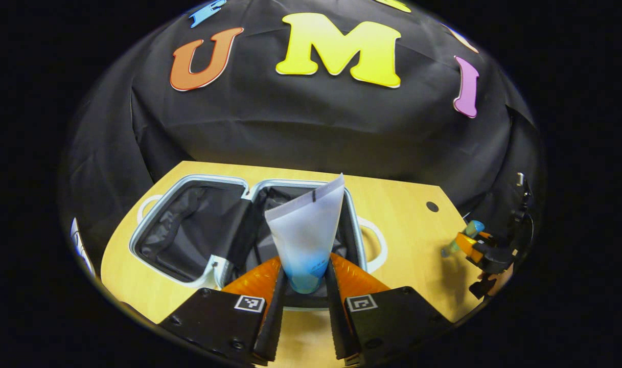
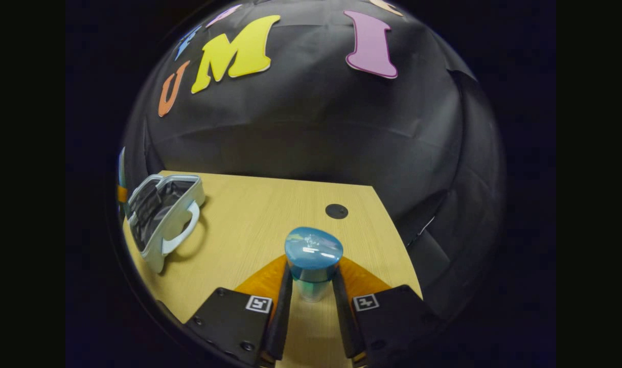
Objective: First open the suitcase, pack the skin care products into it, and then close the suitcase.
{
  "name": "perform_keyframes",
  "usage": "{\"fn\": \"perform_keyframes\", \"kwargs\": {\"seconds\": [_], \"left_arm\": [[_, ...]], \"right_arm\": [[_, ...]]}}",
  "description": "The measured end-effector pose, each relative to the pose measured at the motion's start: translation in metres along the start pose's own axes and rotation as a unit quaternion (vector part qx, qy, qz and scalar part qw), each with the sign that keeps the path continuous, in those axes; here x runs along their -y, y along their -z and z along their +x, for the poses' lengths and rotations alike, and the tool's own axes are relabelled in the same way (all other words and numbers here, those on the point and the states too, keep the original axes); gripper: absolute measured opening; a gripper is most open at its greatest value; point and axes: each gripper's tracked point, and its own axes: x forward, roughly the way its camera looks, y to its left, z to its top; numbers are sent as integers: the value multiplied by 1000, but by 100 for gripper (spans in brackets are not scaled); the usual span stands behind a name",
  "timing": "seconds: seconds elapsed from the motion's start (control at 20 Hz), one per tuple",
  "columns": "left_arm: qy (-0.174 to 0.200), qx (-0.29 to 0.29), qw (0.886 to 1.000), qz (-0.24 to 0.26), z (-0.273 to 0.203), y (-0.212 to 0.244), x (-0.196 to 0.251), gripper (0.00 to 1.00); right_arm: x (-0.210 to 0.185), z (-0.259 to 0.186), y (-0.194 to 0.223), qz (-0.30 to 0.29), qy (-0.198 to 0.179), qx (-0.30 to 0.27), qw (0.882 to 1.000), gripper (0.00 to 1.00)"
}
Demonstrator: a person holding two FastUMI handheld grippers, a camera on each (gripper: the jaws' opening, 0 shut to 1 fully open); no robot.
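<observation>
Frosted white squeeze tube [image 1: 306, 225], pinched by the left gripper [image 1: 304, 286], is hovering over the open pale-blue suitcase [image 1: 188, 191]; the right gripper [image 2: 312, 292] is clamping a blue-capped bottle [image 2: 313, 255]. Packing is underway; lowering and releasing likely follows.

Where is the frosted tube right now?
In the left gripper view, the frosted tube is clamped in the left gripper, held over the open suitcase.

**Even overhead light, strong fisheye bend**

Both views are fairly bright at the centre and dim toward the rim. The table [image 2: 249, 214] is evenly lit from above, its edges bowed by the lens. A soft shadow lies beside the suitcase [image 2: 160, 217]. Glare spots sit on the blue cap [image 2: 313, 249]. The far gripper [image 1: 487, 253] looks blurred.
</observation>
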Motion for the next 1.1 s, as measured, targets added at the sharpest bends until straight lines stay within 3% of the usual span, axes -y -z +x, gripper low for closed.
{"fn": "perform_keyframes", "kwargs": {"seconds": [0.15,0.3,0.5,0.85,1.1], "left_arm": [[9,-27,999,20,13,3,-15,44],[19,-90,995,27,31,28,-25,44],[17,-174,983,59,49,62,-37,44],[-8,-232,971,60,79,94,-65,44],[-1,-233,971,52,88,98,-66,44]], "right_arm": [[-17,-41,-1,9,-14,-16,1000,39],[-43,-86,-14,9,-30,-20,999,39],[-85,-128,-37,68,-47,-28,996,39],[-145,-152,-58,26,-55,-11,998,39],[-170,-158,-70,5,-56,-3,998,39]]}}
